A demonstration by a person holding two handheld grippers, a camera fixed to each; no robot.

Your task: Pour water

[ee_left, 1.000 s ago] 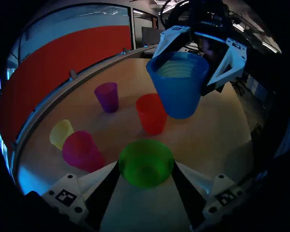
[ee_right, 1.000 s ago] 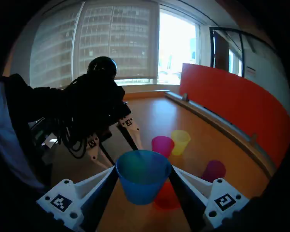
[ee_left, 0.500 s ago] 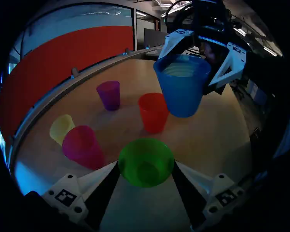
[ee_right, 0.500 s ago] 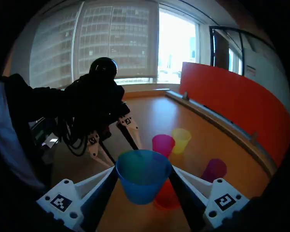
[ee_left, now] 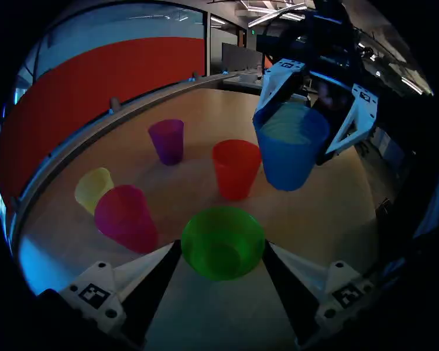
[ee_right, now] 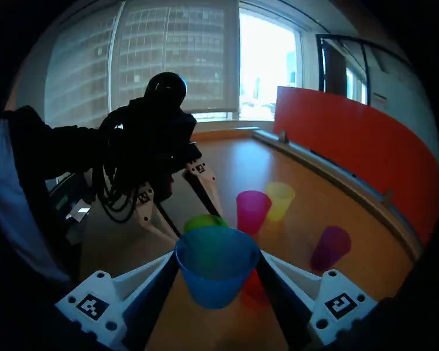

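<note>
Since a second ago the blue cup has been sliding rightward and a little lower across the left gripper view, and in the right gripper view the green cup is now peeking over the blue rim where it was hidden before. I am holding the blue cup in the right gripper, its jaws closed on the cup's sides, and it is hanging in the air above the worktop, just beside the red cup as the left gripper view shows it. A pale surface inside it looks like water, so I am judging the load to be still in there. The left gripper is gripping the green cup, jaws pressing on both flanks, and that cup looks empty to me. The blue cup is leaning only slightly and no stream is falling, so I am reading the pour itself as not yet begun: both cups are in hand and facing each other, and what is left is bringing the blue rim over the green mouth, tipping it, and righting it again.
</note>
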